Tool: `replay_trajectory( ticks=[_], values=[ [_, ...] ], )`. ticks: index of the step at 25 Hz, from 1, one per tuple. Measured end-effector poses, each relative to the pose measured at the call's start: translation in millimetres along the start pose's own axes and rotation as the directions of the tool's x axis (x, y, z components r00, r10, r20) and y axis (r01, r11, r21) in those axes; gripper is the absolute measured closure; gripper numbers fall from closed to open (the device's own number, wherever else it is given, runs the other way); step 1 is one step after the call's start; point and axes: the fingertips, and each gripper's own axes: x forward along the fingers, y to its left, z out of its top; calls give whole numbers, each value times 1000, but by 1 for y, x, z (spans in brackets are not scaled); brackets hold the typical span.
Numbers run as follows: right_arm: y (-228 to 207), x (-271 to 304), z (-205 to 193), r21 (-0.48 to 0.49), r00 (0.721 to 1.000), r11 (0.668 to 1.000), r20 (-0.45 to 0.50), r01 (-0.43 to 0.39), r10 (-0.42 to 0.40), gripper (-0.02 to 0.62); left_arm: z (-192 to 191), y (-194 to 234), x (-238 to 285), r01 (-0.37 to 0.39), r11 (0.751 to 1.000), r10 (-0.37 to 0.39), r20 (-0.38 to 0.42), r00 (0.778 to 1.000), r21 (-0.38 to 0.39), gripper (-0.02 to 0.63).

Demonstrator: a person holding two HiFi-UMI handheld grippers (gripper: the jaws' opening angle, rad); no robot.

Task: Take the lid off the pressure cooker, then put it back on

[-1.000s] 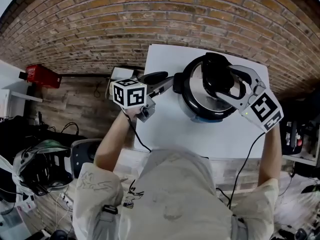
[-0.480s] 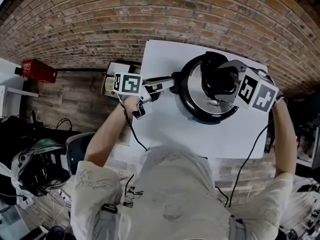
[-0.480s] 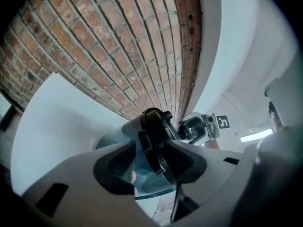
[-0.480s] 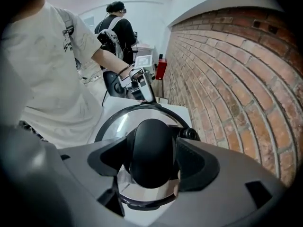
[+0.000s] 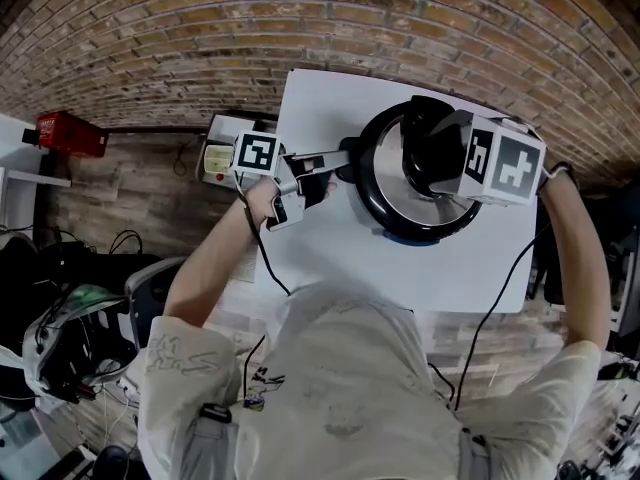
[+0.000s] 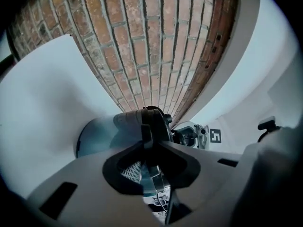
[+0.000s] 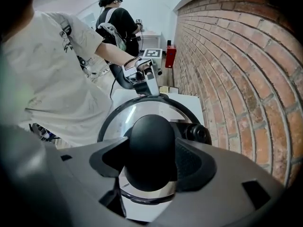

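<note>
Brick wall [image 5: 200, 28] stands behind the white counter [image 5: 330, 258]. On the counter sits the pressure cooker [image 5: 372, 193], with its lid [image 5: 425, 208] on top. The left hand-held gripper [image 5: 312, 180] has just been closing and is clamped on the long side handle [image 6: 150, 126]. The right hand-held gripper [image 5: 440, 158] has just been closing too, and it hugs the lid's black knob [image 7: 150, 145]. It looks like lifting off and putting back are both left to do.

Head view: high above pressure cooker [image 5: 390, 196]. Left gripper view: level, at its handle [image 6: 152, 126]. Right gripper view: close over knob [image 7: 150, 150]. Cooker shared.
</note>
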Motion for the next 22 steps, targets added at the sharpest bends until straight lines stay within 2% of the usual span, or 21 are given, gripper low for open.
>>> replay_trajectory(
  ticks=[8,16,22],
  values=[
    [4,-4,1,19,995,1000,-96,3,-1,295,-1,1,-2,15,1000,-15,4,1000,7,518],
    [3,-5,1,60,996,998,-89,-1,6,299,-1,0,0,60,998,-59,28,998,-33,528],
    [-1,-4,-1,83,994,997,-106,11,-2,302,-1,-1,-1,61,997,-59,46,997,-45,529]
  ],
)
